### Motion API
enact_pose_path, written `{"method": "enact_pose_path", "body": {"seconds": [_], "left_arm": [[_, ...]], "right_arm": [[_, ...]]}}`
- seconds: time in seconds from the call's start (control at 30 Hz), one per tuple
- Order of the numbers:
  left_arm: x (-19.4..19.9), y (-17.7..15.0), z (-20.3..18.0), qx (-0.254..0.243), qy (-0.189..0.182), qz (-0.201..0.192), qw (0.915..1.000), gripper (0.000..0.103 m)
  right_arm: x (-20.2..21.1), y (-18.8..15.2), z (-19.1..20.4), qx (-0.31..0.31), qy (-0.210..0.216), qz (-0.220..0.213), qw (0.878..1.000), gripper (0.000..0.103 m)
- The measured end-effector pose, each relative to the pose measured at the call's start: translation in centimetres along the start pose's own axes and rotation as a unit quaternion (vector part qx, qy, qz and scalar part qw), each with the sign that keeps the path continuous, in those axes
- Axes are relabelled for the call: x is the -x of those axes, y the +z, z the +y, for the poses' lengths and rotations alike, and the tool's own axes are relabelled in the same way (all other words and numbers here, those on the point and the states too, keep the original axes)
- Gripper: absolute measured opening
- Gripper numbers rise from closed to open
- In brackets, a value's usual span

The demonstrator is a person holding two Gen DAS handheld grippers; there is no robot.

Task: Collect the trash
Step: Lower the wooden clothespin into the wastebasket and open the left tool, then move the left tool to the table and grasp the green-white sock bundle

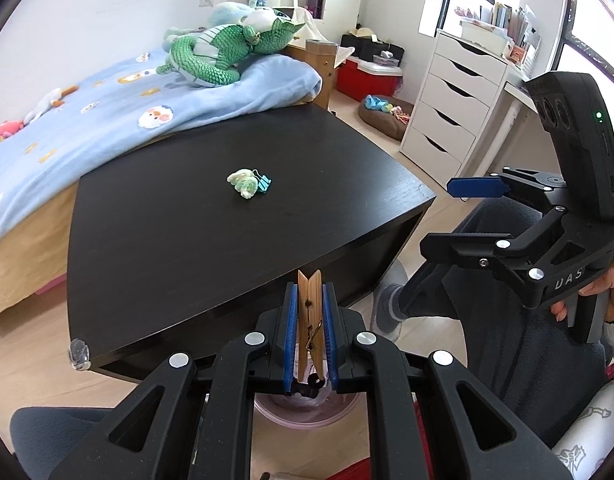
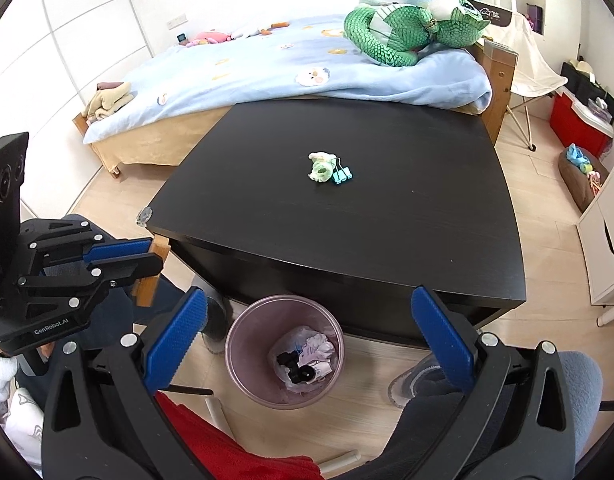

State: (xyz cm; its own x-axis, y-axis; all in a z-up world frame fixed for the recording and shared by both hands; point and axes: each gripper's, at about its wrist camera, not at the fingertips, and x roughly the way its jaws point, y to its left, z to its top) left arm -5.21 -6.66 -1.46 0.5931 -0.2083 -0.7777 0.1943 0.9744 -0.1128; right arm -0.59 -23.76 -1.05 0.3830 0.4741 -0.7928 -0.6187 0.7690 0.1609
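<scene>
**Clothespin clamped in left fingers, over the bin**

Left gripper [image 1: 310, 320] is clenched on a wooden clothespin [image 1: 309, 312], pinned upright between the two blue pads, tip sticking up past them. The spring end sits low between the fingers. Held that way, probably so it can drop straight down once let go. The pink trash bin [image 2: 283, 350] stands on the floor just in front of the worktop [image 2: 387, 220]; in the left wrist view its rim peeks out right under the left fingers, so the clothespin looks to be above the bin, though depth is hard to judge through the fisheye.

Right gripper [image 2: 307, 344] is spread wide, nothing between the pads, and the bin shows in the gap below them. It seems parked out of the way.

Bin already holds crumpled paper and some dark bits. Still on the worktop, near its middle and well apart from both grippers: a crumpled pale green wad [image 2: 321, 166] touching a teal binder clip [image 2: 342, 175]. Those look like the next pickups.
</scene>
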Motion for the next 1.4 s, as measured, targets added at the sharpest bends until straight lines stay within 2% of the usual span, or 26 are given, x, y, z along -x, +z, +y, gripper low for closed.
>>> {"method": "enact_pose_path", "body": {"seconds": [0.07,0.13,0.17,0.23,0.27,0.3,0.5,0.8,1.13,1.4], "left_arm": [[-0.1,-0.1,0.1,0.002,-0.002,0.003,1.0,0.012],[-0.3,-0.1,0.3,0.004,-0.001,0.008,1.0,0.021],[-0.5,-0.1,0.4,0.004,0.005,0.009,0.9999,0.03],[-0.6,-0.1,0.7,0.011,0.011,0.007,0.9999,0.079],[-0.4,-0.2,1.0,0.018,0.011,-0.004,0.9998,0.091],[-0.2,-0.2,1.1,0.02,0.016,-0.016,0.9996,0.096],[-0.3,-0.2,1.8,0.029,0.037,-0.015,0.9988,0.096],[-0.2,0.2,3.0,0.046,0.039,-0.024,0.9979,0.096],[-1.8,3.0,5.3,0.038,0.048,-0.035,0.9975,0.096],[-4.8,5.5,7.1,0.008,0.056,-0.027,0.998,0.096]], "right_arm": [[0.1,0.0,0.0,-0.001,0.0,-0.001,1.0,0.1],[0.1,0.0,-0.1,-0.003,0.0,-0.002,1.0,0.1],[0.1,0.1,-0.1,-0.003,0.0,-0.002,1.0,0.1],[0.1,0.0,-0.1,-0.004,-0.001,-0.003,1.0,0.1],[0.1,0.0,-0.1,-0.004,-0.001,-0.003,1.0,0.1],[0.1,0.0,0.0,-0.004,-0.001,-0.002,1.0,0.1],[-0.3,0.0,-0.1,-0.006,-0.001,0.0,1.0,0.1],[-0.5,0.2,-0.2,-0.009,0.002,0.0,1.0,0.1],[-1.6,4.1,-1.6,0.003,-0.006,-0.01,1.0,0.1],[-4.8,6.8,-2.9,0.016,-0.002,0.008,1.0,0.1]]}}
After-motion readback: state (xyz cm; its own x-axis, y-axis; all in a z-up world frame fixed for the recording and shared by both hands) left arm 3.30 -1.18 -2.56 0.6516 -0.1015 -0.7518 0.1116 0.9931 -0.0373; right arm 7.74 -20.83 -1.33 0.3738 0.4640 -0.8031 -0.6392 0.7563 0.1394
